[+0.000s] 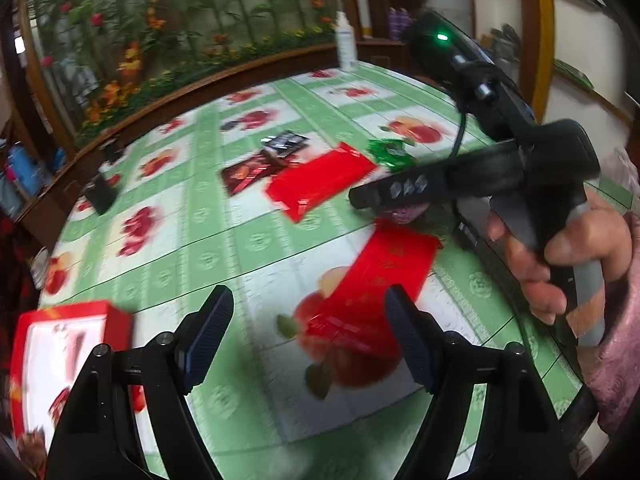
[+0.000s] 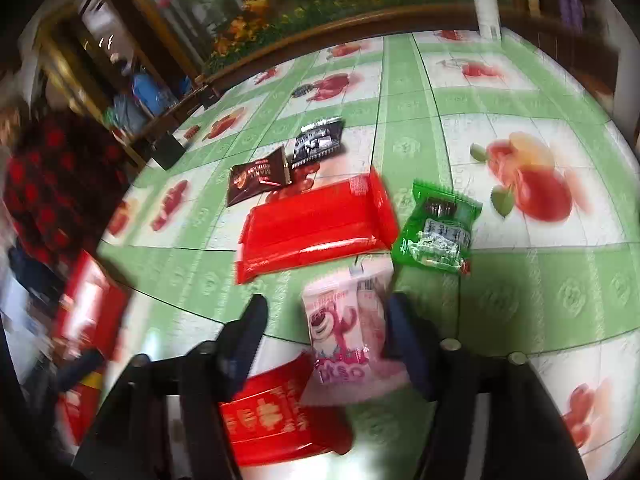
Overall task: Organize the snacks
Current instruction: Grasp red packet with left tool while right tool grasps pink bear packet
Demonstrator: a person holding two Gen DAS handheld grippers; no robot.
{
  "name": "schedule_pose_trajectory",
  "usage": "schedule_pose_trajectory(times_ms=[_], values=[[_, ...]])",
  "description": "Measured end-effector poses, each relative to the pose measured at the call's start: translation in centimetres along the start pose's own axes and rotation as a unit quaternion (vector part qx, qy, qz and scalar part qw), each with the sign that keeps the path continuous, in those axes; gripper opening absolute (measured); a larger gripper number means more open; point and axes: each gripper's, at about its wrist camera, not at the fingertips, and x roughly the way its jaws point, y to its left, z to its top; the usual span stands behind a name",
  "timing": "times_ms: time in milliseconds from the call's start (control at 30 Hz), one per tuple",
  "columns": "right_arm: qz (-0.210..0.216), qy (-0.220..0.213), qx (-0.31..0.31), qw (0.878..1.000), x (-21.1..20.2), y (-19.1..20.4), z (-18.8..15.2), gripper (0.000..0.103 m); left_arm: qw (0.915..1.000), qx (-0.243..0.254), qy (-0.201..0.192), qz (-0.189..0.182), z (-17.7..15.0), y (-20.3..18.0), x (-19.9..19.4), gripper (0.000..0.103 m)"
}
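On a table covered by a green-and-white fruit-print cloth [image 2: 520, 280], several snacks lie scattered near the middle: a long red pack [image 2: 316, 224], with a second red pack [image 2: 276, 416] nearer the person, then a green packet [image 2: 436, 228] just to its right, a brown chocolate packet [image 2: 258, 180] behind it, and a small black packet [image 2: 318, 144] farthest back. A red-and-white box [image 1: 60, 364] sits at the left edge. The right gripper [image 2: 324, 340] has its jaws spread wide around a pink bear-print packet [image 2: 344, 340], which touches only the right finger, so no firm hold is evident. The left gripper [image 1: 310, 340] hangs wide open and empty above the nearer red pack [image 1: 384, 280]. Both views are blurred by motion; the likely risk is the slick pink packet slipping or skidding aside if the jaws close off-centre.
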Motion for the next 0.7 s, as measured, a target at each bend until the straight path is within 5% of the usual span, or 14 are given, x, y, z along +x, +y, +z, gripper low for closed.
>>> schedule_pose_trajectory(times_ms=[67,200,433,600,667,700], values=[[-0.028,0.000,-0.020,0.999,0.0,0.2,-0.3,0.039,0.9998,0.009,0.005,-0.018,0.1,-0.4,0.5,0.078],[-0.057,-0.005,-0.005,0.998,-0.5,-1.2,-0.2,0.039,0.9981,0.037,0.011,-0.049,0.3,-1.5,1.2,0.078],[0.038,-0.026,0.118,0.992,-2.4,-5.6,0.6,0.038,0.9942,0.055,0.048,-0.078,0.5,-2.2,3.7,0.077],[0.053,-0.052,0.147,0.986,-3.4,-6.5,0.8,0.038,0.9929,0.014,0.052,-0.106,0.3,-1.4,4.4,0.077],[0.057,-0.057,0.150,0.985,-3.5,-6.5,0.8,0.038,0.9946,-0.004,0.044,-0.094,0.2,-1.0,4.1,0.069],[0.062,-0.059,0.150,0.985,-3.6,-6.5,0.8,0.038,0.9948,-0.008,0.040,-0.093,0.2,-1.0,4.0,0.054]])
